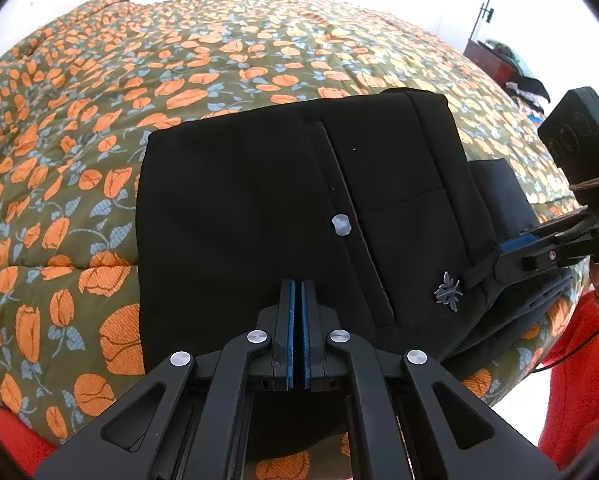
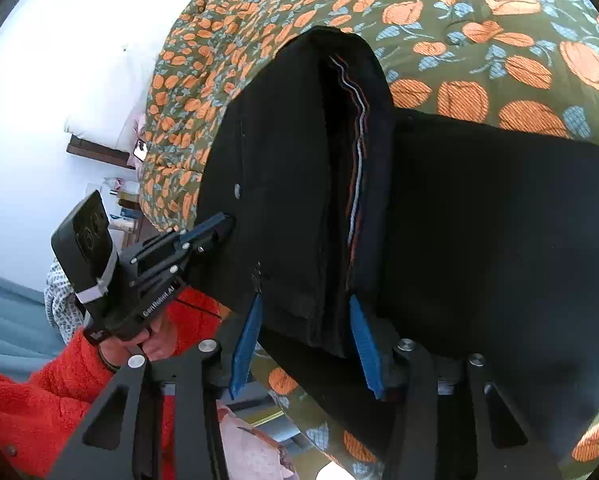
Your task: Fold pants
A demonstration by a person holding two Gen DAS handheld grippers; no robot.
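The black pants (image 1: pixel 259 208) lie folded in a thick stack on the flowered quilt (image 1: pixel 99 120). A pale button (image 1: pixel 341 225) and a silver emblem (image 1: pixel 448 291) show on top. My left gripper (image 1: pixel 298 284) is shut, its blue pads pressed together with nothing between them, tips resting over the stack's near edge. It also shows in the right wrist view (image 2: pixel 223 226). My right gripper (image 2: pixel 305 304) is open, its blue pads (image 2: pixel 365 344) either side of the folded waistband edge (image 2: pixel 331 200). It reaches in from the right in the left wrist view (image 1: pixel 483 268).
The quilt (image 2: pixel 479 20) covers the whole bed. A dark wooden cabinet (image 1: pixel 489 58) with clothes stands beyond the bed's far right corner. A pillow (image 2: pixel 99 112) and a headboard (image 2: pixel 99 154) lie at the bed's left end in the right wrist view. The person wears an orange-red sleeve (image 2: pixel 39 400).
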